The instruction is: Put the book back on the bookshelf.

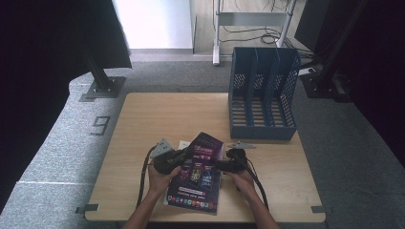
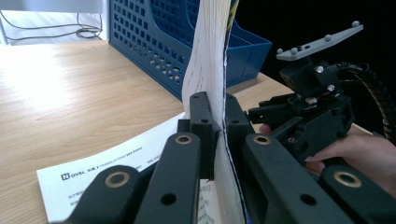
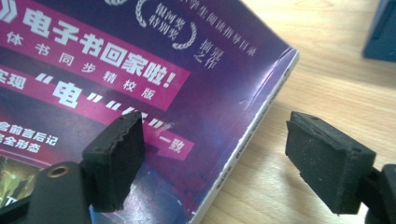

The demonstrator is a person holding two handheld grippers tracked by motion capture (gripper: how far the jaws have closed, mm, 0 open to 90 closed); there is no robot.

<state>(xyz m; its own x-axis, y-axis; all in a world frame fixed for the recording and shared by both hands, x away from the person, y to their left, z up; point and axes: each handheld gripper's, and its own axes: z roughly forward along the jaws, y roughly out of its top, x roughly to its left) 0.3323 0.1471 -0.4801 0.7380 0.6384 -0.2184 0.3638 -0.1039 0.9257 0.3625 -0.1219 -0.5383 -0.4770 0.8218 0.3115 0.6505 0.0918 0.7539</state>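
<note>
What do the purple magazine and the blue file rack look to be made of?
Magazine: glossy printed paper; the cover shines and creases, with white page edges at its side. File rack: probably moulded plastic, matt blue, with perforated grid walls.

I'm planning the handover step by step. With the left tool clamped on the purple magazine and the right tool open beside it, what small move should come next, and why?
Probably lift the purple glossy magazine a little higher with the left tool, toward the blue slotted file rack. That tool is shut on its edge, the right tool stands open and grips nothing, and the rack's compartments look free.
</note>
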